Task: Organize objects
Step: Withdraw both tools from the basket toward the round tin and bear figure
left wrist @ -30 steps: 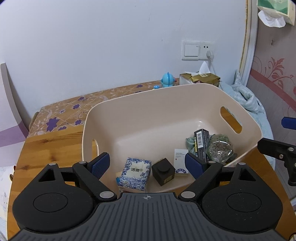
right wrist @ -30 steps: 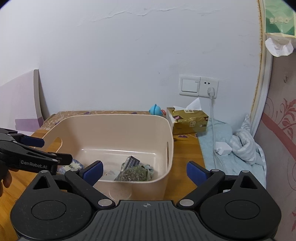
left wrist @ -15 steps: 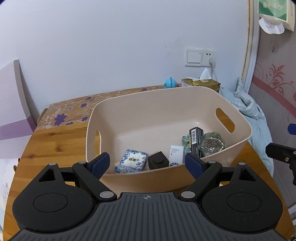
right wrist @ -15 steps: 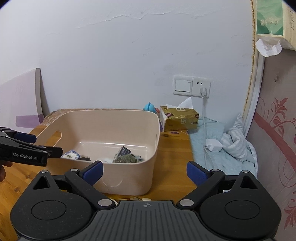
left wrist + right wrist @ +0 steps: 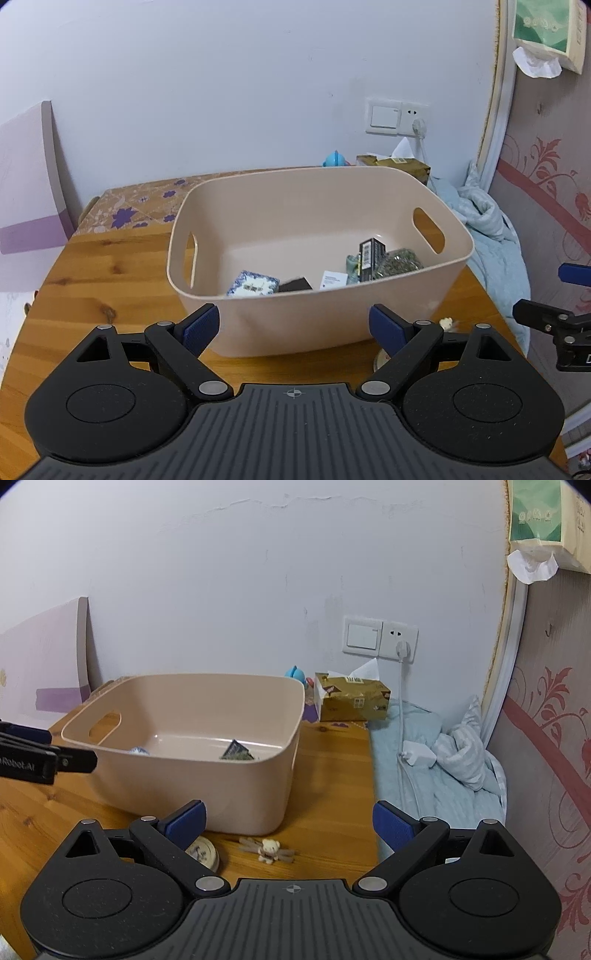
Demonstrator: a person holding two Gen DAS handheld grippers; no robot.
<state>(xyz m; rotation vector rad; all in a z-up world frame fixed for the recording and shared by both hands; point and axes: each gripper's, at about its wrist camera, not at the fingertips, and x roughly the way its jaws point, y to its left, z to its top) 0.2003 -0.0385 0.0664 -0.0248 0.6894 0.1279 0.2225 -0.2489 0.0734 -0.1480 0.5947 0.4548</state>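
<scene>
Several small packets lie in the beige basket (image 5: 369, 325); both grippers' jaws stand apart, empty.

Bear charm (image 5: 268, 849) before bin (image 5: 236, 790), right of tin (image 5: 204, 852).

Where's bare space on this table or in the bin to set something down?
The back half of the beige plastic bin is bare, and so is the wooden tabletop to its left. The bin's front holds boxes; the small bear charm and round tin lid crowd its front right corner.
</scene>
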